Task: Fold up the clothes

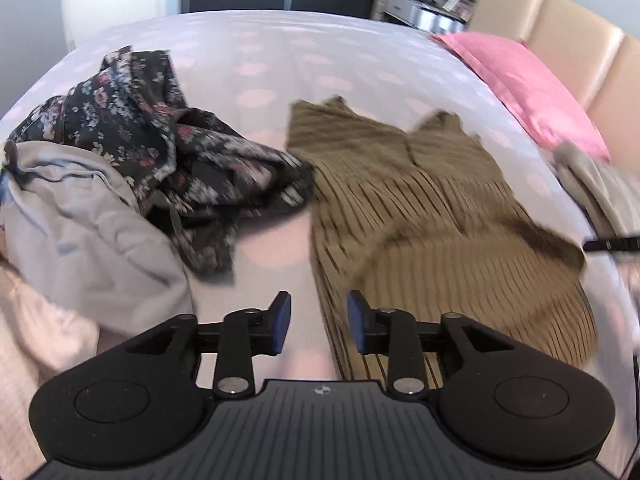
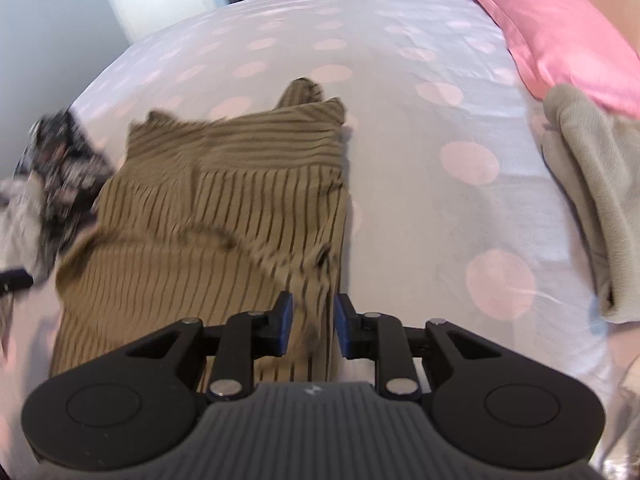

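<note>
Left wrist: floral heap [image 1: 168, 152] beside striped top [image 1: 432, 216].

Your left gripper [image 1: 316, 322] hangs over the bed [image 1: 280, 60], fingers [image 1: 282, 320] parted and empty. The brown striped garment [image 1: 440, 208] lies ahead of you, right of the floral garment [image 1: 160, 140].

Olive-brown striped top [image 1: 440, 216]: ribbed knit cloth, matt. Dark floral garment [image 1: 168, 148]: thin woven cloth, crumpled. Grey garment [image 1: 80, 232]: soft matt jersey. Bed sheet [image 2: 400, 60]: smooth matt cotton, pink dots. Pink pillow [image 2: 560, 28]: smooth cloth. Headboard [image 1: 560, 20]: glossy padded leatherette. Left tool [image 1: 316, 320]: matt black plastic, blue rubbery pads, bright metal pivot pins.
</note>
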A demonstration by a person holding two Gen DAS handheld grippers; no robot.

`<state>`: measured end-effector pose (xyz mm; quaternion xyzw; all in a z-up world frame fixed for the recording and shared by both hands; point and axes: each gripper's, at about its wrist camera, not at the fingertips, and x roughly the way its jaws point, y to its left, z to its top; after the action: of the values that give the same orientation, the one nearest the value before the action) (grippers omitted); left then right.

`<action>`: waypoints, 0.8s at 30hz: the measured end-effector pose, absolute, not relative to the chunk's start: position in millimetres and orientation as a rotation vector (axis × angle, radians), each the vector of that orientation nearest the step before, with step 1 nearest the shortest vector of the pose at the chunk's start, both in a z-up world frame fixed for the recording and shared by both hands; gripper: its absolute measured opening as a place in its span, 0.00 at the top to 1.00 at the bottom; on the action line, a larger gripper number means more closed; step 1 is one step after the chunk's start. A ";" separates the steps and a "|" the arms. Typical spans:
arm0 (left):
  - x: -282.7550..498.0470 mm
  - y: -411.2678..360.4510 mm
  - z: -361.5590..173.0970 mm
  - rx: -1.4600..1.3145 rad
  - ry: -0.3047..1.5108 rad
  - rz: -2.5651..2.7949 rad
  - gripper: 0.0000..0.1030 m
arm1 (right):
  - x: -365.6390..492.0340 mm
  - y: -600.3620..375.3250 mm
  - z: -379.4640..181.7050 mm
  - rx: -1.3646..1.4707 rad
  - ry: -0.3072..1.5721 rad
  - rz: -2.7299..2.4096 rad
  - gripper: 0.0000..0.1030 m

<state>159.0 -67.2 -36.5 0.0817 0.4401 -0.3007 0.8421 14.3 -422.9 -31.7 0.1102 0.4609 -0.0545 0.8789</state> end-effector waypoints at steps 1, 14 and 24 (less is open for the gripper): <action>150.1 -67.0 -35.0 0.193 0.926 -0.646 0.71 | 7.1 -416.9 -30.8 0.193 0.959 -0.101 0.75; 23.5 -84.1 -60.4 0.669 0.727 -0.736 0.61 | -85.2 -333.7 -55.8 -0.270 0.868 0.088 0.66; -19.3 -99.4 -116.2 1.046 0.515 -0.749 0.61 | -97.4 -292.5 -110.0 -0.762 0.834 0.197 0.65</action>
<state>-19.3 -99.4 -116.2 0.4823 0.2373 -0.3452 0.7694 -97.4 -292.5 -110.0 -0.3604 0.3945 0.0931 0.8401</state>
